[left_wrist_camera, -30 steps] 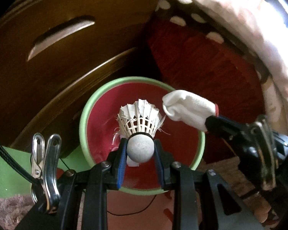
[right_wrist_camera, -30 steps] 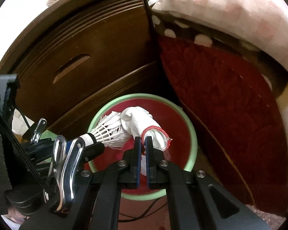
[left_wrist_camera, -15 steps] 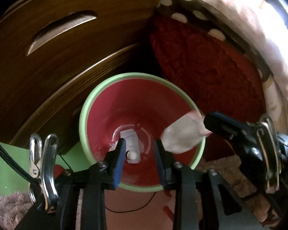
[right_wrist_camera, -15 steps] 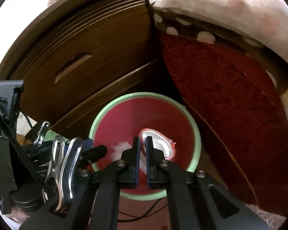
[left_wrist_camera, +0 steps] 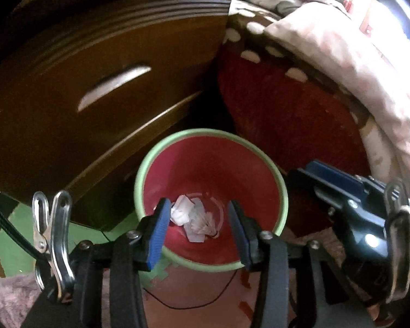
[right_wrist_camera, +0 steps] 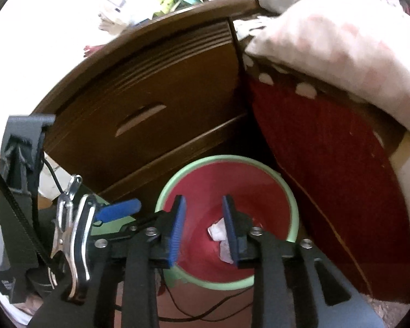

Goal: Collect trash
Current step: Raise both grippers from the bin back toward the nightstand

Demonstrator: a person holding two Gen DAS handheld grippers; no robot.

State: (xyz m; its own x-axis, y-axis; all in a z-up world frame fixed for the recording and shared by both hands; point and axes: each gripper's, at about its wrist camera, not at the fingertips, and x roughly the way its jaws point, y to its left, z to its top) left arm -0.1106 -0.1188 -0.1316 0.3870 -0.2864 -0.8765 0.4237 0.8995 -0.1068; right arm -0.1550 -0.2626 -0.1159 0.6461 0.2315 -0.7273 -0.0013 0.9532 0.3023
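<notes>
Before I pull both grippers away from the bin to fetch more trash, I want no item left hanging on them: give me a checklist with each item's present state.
1. Left gripper holds nothing: ok, jaws opening, nothing between them.
2. Right gripper holds nothing: ok, jaws opening, nothing between the pads.
3. Shuttlecock lies at the bottom of the red bin: ok.
4. White glove lies in the bin beside the shuttlecock: ok, though blurred.
5. Bin stands upright, green rim unobstructed: ok.
6. Black cable on the floor in front of the bin is clear of both grippers: cannot tell.
</notes>
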